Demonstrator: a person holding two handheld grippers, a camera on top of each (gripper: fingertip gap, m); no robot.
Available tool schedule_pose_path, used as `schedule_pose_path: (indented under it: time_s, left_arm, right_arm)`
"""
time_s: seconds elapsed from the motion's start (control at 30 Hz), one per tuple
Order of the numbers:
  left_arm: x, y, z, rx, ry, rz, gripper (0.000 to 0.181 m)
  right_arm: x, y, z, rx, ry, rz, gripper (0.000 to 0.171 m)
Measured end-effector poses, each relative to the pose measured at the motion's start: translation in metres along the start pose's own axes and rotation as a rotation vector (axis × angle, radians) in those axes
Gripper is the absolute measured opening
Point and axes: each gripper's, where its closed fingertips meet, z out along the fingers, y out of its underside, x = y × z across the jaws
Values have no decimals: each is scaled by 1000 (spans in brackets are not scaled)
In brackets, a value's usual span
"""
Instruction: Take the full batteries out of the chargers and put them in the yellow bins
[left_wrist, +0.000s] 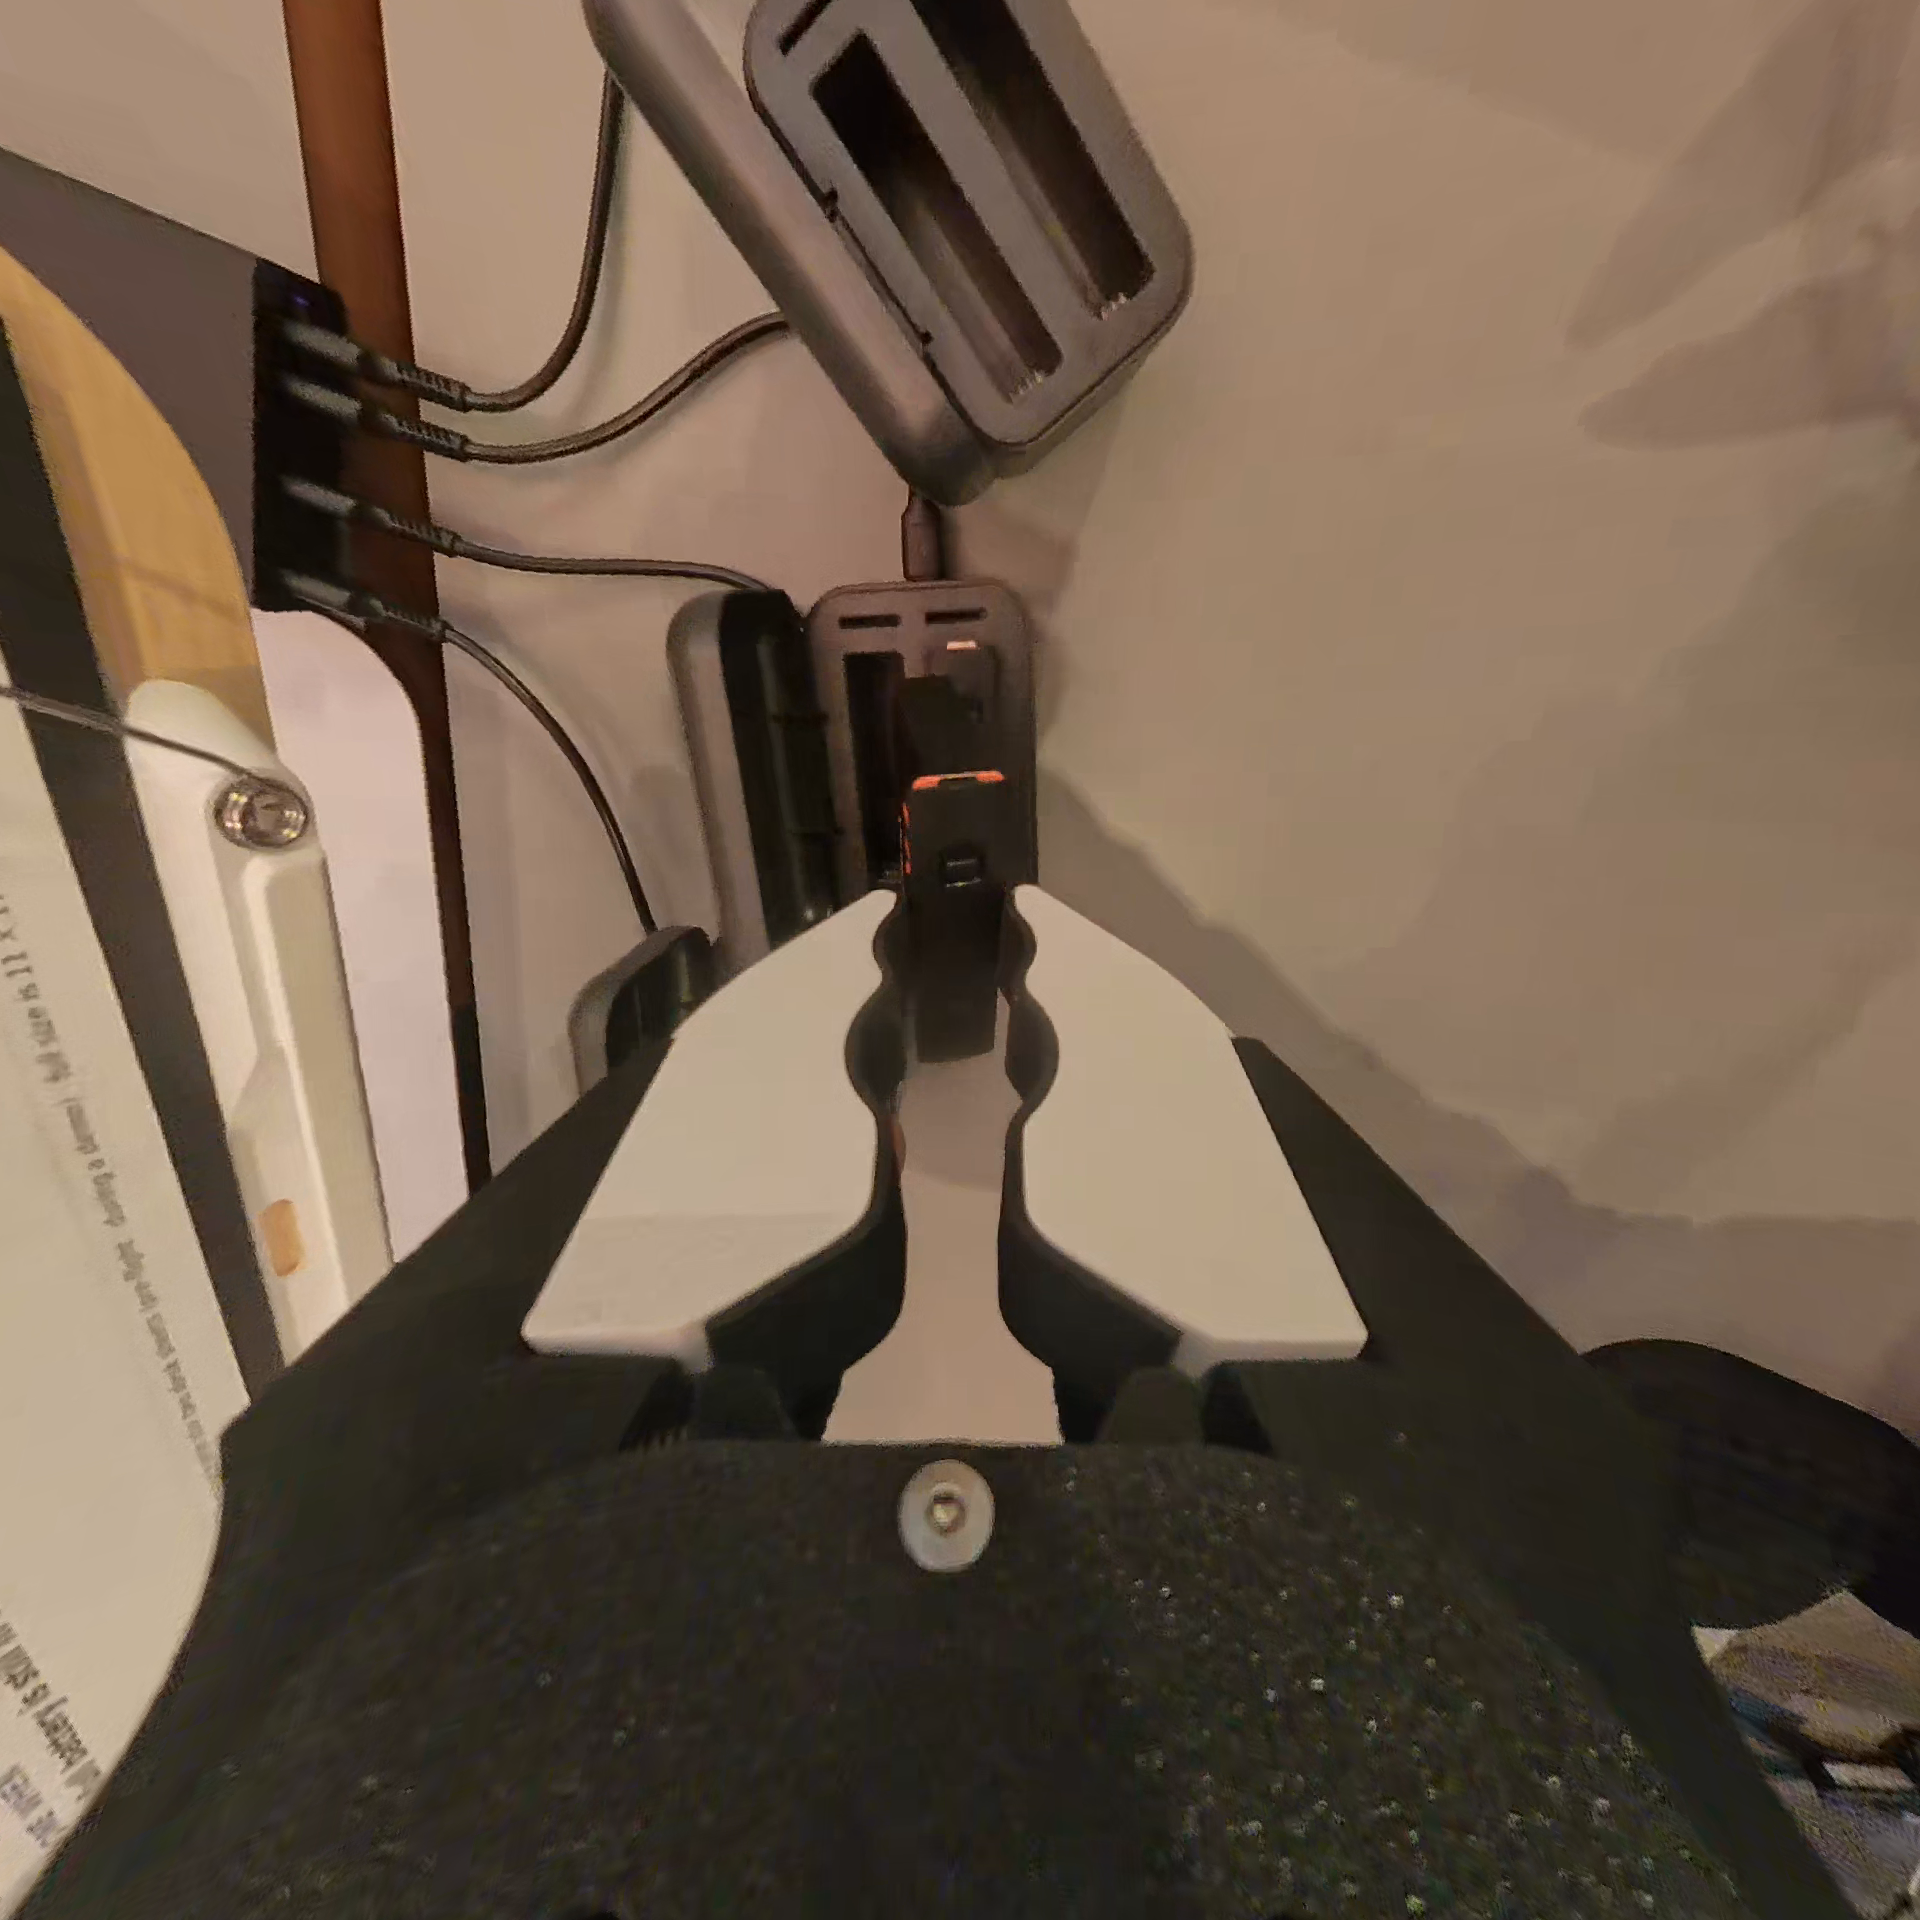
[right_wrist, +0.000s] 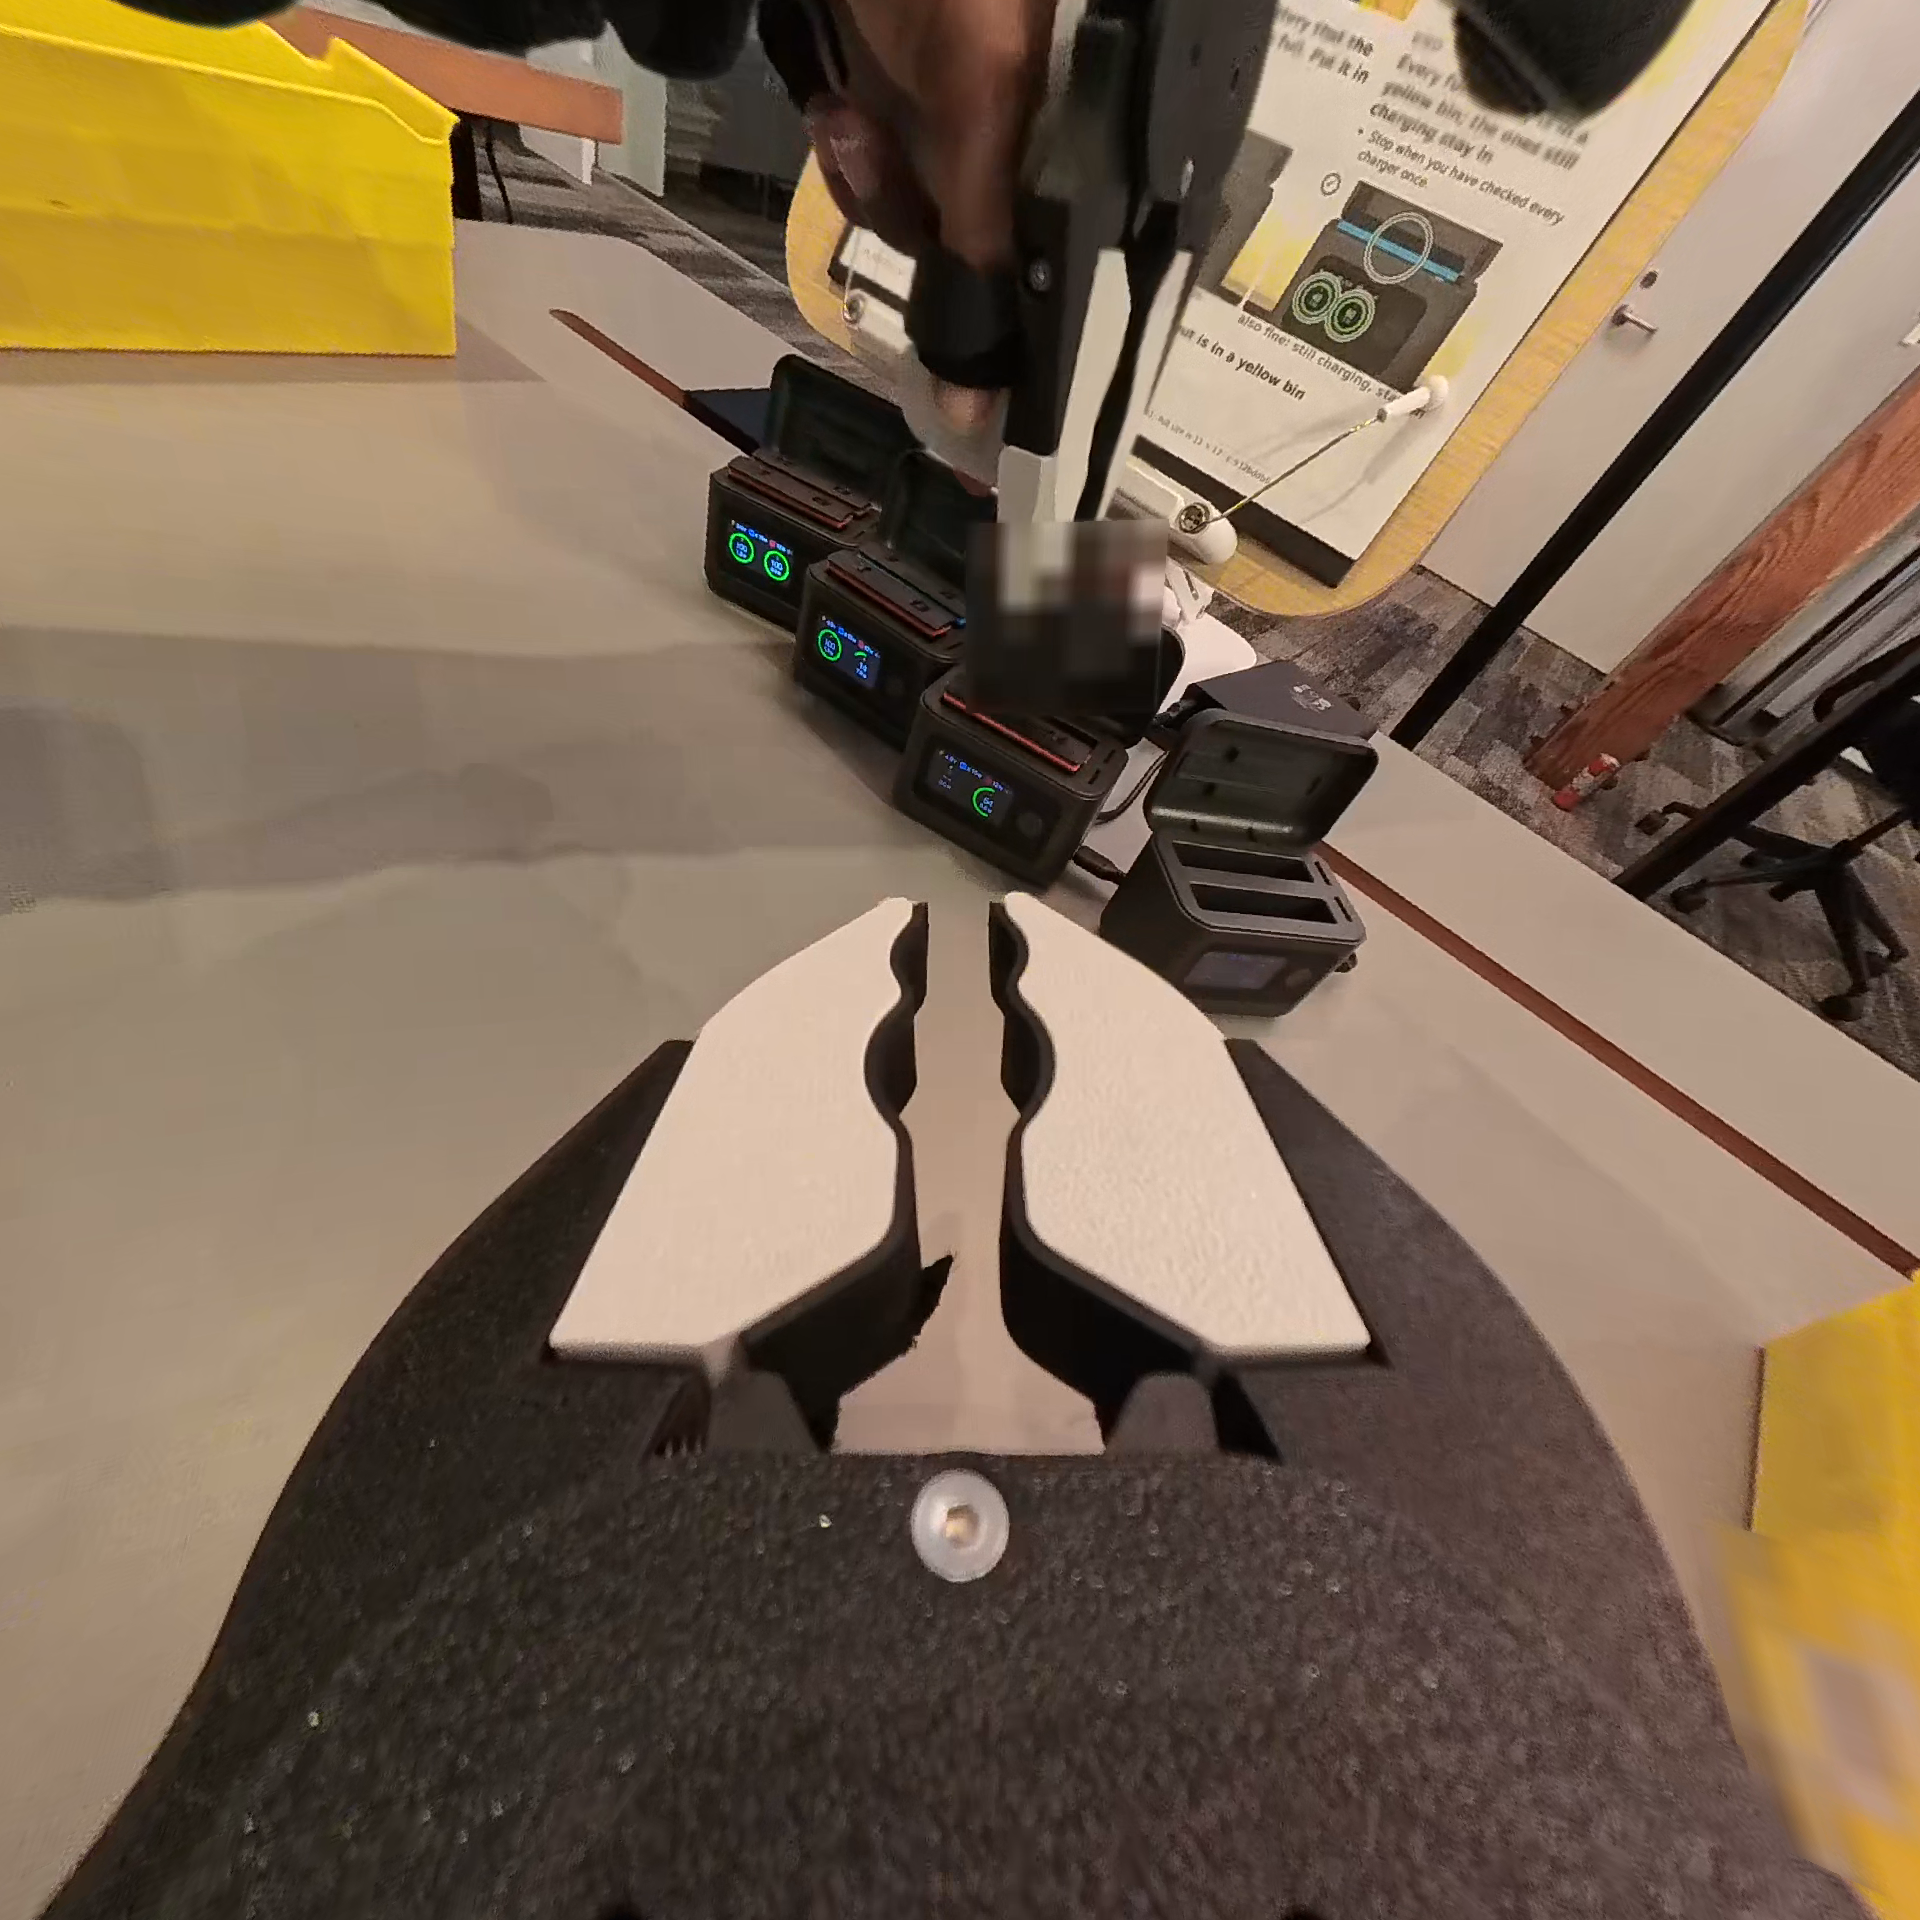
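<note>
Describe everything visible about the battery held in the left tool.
The battery is a slim black block with an orange-red strip along its top edge and one side, and a small latch on its face. The left tool is shut on its lower part, white fingers pressing both sides. It sits directly above an open grey charger, lifted out of its slot.

On my left gripper (left_wrist: 956, 914), white finger plates sit on a black speckled body; they clamp a black rectangular battery (left_wrist: 951, 935) with an orange edge stripe. My right gripper (right_wrist: 956, 914) shows the same white plates on black. The flat surface (right_wrist: 312, 727) reads pale beige with a thin brown stripe. I note black box-shaped chargers (right_wrist: 883, 644) with green ring indicators on blue-tinted screens and red-edged battery tops. The plastic bin (right_wrist: 208, 208) is plain bright yellow. The floor carpet (right_wrist: 1507, 717) is mottled grey.
</note>
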Motion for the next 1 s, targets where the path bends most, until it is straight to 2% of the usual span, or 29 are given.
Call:
schedule_pose_path:
  time_s: [0.5,1.0]
  left_arm:
    - [-12,-2,23,-141,9,33,15]
    - [-12,-8,30,-59,97,-88,15]
  right_arm:
    - [0,-1,-2,8,-17,-4,10]
    - [0,-2,-4,17,-25,2,10]
